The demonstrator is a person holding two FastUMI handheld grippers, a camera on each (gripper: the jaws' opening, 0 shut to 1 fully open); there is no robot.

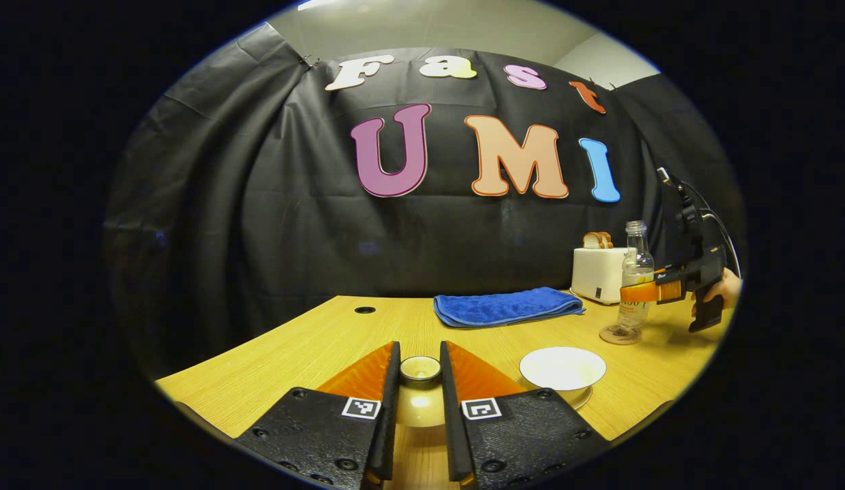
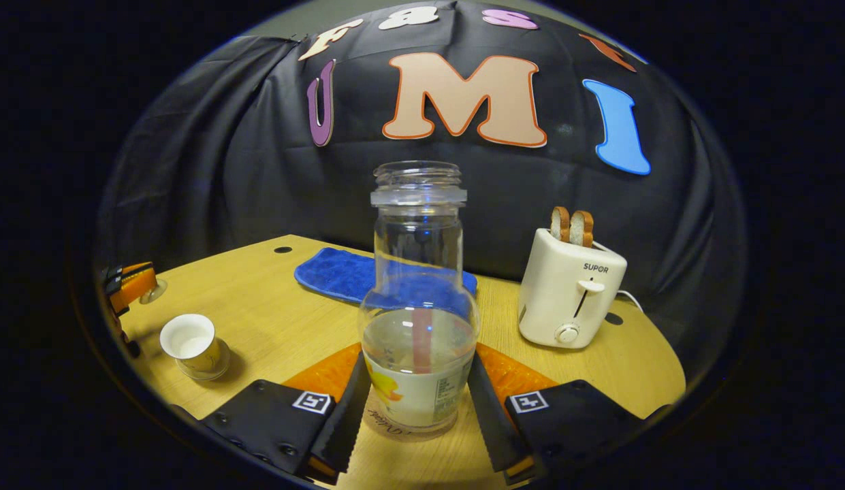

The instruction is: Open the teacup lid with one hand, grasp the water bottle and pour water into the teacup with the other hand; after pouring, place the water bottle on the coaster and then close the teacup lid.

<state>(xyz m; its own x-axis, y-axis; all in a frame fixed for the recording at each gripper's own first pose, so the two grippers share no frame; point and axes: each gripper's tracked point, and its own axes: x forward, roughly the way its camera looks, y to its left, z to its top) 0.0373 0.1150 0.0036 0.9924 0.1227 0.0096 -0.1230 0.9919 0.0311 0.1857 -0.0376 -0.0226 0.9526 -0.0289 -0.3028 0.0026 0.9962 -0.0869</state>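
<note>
In the left gripper view my left gripper [image 1: 420, 350] is shut on the knob of the pale teacup lid [image 1: 420, 401], held above the table. The uncovered teacup [image 1: 562, 371] stands just right of it, white inside. In the right gripper view the clear, uncapped water bottle [image 2: 417, 306], about half full, stands upright on the round coaster [image 2: 388, 425]. My right gripper [image 2: 417, 361] presses it from both sides. Far left there, the teacup [image 2: 194, 347] sits beside the left gripper [image 2: 129, 286]. The left gripper view shows the bottle [image 1: 636, 279], coaster [image 1: 616, 335] and right gripper [image 1: 650, 292] at far right.
A white toaster [image 2: 568, 296] with two bread slices stands right of the bottle, also at the back right [image 1: 598, 272]. A folded blue towel [image 1: 507, 306] lies along the table's rear. A cable hole [image 1: 364, 309] is at the back left. A hand [image 1: 725, 289] holds the right gripper.
</note>
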